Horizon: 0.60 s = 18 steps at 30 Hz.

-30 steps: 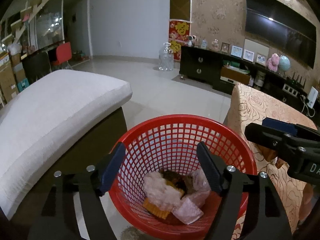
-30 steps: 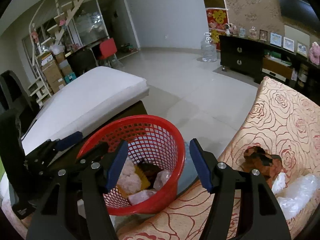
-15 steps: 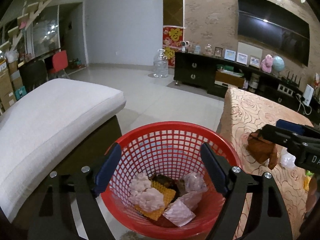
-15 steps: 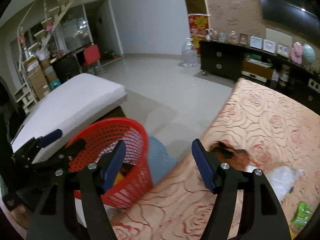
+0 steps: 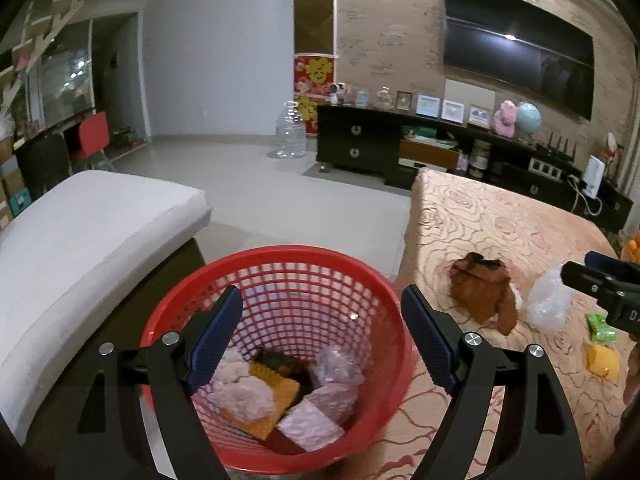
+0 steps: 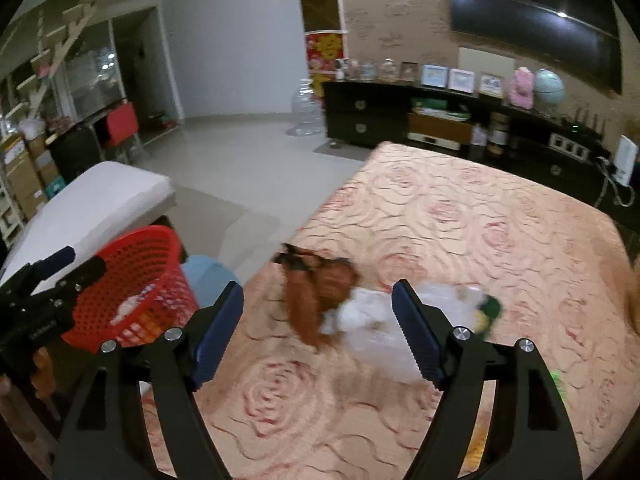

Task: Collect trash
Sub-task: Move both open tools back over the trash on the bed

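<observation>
Both tongs are spread: left tongs (image 5: 322, 334) over the red basket (image 5: 362, 280) of trash, right tongs (image 6: 318, 324) above the brown wrapper (image 6: 320, 284) and blurred plastic bag (image 6: 368, 312) on the rose-patterned bench (image 6: 460, 220). Lettering unreadable.

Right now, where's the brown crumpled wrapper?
The brown crumpled wrapper lies on the rose-patterned table, right of the red basket in the left wrist view, beside the clear plastic bag. In the right wrist view it is just ahead of the open right gripper.

rose-patterned table (image 6: 460, 216), scattered trash (image 6: 320, 296)
</observation>
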Motion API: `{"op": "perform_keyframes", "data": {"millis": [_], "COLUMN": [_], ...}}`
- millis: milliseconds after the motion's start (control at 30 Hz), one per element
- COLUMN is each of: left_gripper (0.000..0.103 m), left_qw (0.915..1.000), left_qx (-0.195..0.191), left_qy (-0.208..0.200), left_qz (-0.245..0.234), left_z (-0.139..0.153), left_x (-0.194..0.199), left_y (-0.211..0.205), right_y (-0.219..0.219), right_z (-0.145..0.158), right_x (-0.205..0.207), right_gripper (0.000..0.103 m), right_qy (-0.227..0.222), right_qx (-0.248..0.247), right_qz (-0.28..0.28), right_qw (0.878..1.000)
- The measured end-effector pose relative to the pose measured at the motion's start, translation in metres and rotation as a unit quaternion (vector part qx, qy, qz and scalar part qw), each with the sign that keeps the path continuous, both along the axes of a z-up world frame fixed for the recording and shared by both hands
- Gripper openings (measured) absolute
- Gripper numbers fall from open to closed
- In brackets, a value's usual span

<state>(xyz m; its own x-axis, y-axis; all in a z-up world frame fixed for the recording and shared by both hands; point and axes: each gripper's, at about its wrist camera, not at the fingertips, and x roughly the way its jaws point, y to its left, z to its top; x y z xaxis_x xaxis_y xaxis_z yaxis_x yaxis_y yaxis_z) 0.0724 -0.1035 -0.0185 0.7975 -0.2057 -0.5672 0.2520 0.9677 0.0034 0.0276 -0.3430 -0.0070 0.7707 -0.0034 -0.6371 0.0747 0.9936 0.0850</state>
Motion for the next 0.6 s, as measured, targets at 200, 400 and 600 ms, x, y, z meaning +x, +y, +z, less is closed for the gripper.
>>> {"op": "perform_keyframes", "data": {"millis": [200, 400, 600], "left_gripper": [0.078, 0.078, 0.079], "left_qw": [0.9998, 0.9991, 0.9982], "left_qx": [0.0, 0.0, 0.003], "left_qy": [-0.001, 0.003, 0.014], "left_qz": [-0.022, -0.042, -0.059], "left_z": [0.0, -0.003, -0.01], "left_x": [-0.004, -0.008, -0.01], "left_y": [-0.022, -0.041, -0.063], "right_y": [-0.034, -0.074, -0.11], "right_z": [-0.001, -0.011, -0.031], "right_x": [-0.026, -0.06, -0.089], "right_gripper": [0.075, 0.079, 0.079], "right_qy": [0.0, 0.014, 0.033], "right_qx": [-0.023, -0.025, -0.008], "right_qz": [-0.038, -0.091, -0.147], "right_qw": [0.999, 0.995, 0.988]}}
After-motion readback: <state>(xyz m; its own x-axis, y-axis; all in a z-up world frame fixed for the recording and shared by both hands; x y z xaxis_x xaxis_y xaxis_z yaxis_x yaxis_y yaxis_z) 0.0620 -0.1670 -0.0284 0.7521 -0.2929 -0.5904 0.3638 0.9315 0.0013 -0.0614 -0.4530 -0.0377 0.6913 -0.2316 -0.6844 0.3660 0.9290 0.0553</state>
